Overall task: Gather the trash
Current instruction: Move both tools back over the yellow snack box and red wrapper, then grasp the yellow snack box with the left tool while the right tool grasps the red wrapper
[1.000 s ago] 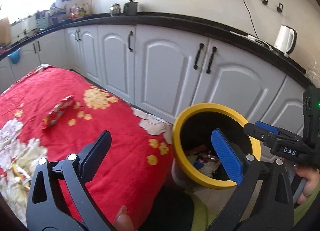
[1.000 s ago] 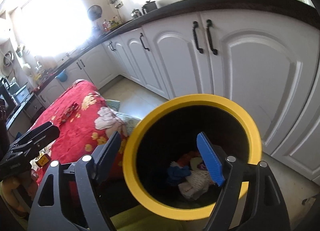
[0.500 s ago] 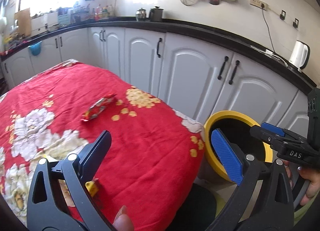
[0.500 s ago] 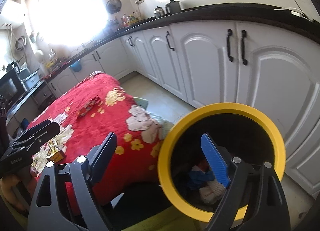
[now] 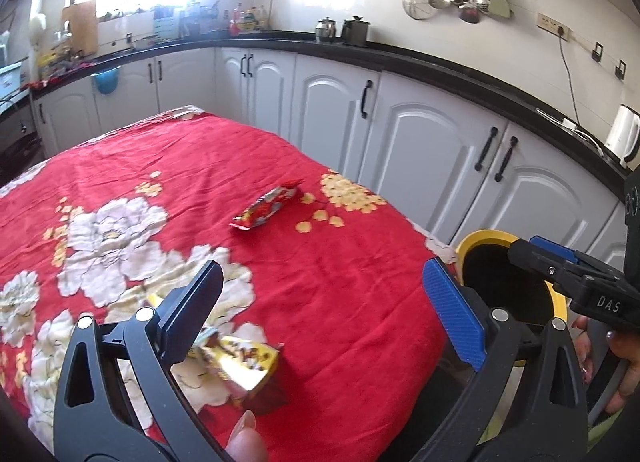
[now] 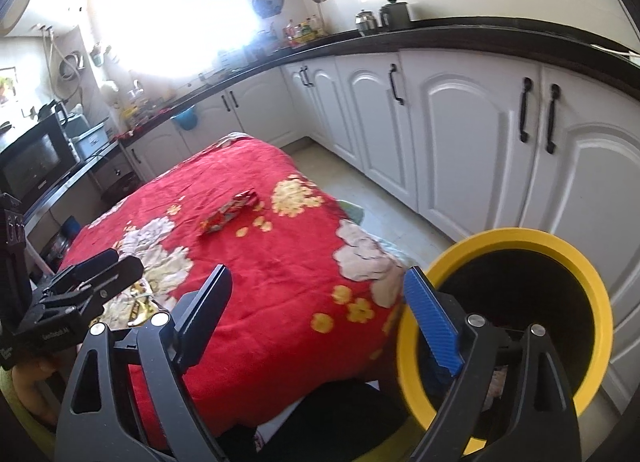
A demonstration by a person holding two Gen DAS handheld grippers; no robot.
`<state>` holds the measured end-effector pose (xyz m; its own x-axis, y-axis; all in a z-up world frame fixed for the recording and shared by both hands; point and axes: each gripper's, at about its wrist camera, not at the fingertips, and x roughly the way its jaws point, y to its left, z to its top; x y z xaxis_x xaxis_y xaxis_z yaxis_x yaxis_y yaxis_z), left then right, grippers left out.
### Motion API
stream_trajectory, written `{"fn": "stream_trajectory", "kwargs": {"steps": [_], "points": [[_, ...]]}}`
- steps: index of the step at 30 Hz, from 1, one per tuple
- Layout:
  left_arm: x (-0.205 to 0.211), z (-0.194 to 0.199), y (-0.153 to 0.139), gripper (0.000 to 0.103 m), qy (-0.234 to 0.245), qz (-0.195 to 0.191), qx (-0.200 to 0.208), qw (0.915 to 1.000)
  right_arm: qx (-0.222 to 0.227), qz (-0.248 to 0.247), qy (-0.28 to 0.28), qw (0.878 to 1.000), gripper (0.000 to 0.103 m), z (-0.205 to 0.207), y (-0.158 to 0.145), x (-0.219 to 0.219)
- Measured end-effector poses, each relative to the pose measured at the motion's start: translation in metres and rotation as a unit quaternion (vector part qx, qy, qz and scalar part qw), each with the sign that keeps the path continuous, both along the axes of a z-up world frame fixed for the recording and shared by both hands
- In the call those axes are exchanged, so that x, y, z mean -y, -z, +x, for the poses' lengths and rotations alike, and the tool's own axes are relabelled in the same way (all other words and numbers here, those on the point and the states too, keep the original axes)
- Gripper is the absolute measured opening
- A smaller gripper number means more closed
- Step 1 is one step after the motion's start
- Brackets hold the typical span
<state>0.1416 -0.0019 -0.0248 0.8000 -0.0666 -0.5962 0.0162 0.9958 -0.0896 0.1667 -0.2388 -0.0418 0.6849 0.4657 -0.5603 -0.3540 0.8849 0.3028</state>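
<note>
On the left, the left gripper [image 5: 320,298] is hanging with its jaws spread wide and gripping nothing, low over a gold wrapper [image 5: 240,362] that is lying on the red floral cloth [image 5: 340,302] near its front edge. Farther in, a red snack packet [image 5: 268,208] is sitting untouched mid-table. To the right, the right gripper [image 6: 320,302] is likewise hovering spread apart and empty beside the yellow bin [image 6: 592,290], which is standing off the table corner. Some litter is showing in the bin's bottom, so collection seems partly done, with at least two wrappers left
</note>
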Motion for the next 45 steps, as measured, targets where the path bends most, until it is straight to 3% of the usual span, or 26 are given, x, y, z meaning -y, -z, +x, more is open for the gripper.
{"fn": "stream_trajectory", "kwargs": {"steps": [11,18,28,33,38,45], "points": [[-0.04,-0.006,0.011,0.092,-0.05,-0.009,-0.024,0.9984,-0.002,-0.004,-0.032,0.999,0.087,0.018,-0.005,-0.045],[-0.079,-0.003,0.028,0.092,-0.113,-0.068,-0.072,0.9887,-0.019,-0.007,-0.057,0.998,0.087,0.045,-0.003,-0.082],[-0.101,-0.002,0.056,0.091,-0.149,-0.147,-0.11,0.9718,-0.066,-0.005,-0.078,0.995,0.087,0.089,0.014,-0.133],[-0.107,0.0,0.071,0.078,-0.161,-0.177,-0.128,0.9626,-0.077,-0.018,-0.083,0.993,0.087,0.107,0.023,-0.153],[-0.107,0.003,0.074,0.067,-0.159,-0.192,-0.117,0.9614,-0.095,-0.021,-0.082,0.992,0.087,0.126,0.034,-0.172],[-0.102,0.012,0.08,0.048,-0.152,-0.168,-0.106,0.9682,-0.123,-0.034,-0.076,0.989,0.083,0.152,0.05,-0.201]]}}
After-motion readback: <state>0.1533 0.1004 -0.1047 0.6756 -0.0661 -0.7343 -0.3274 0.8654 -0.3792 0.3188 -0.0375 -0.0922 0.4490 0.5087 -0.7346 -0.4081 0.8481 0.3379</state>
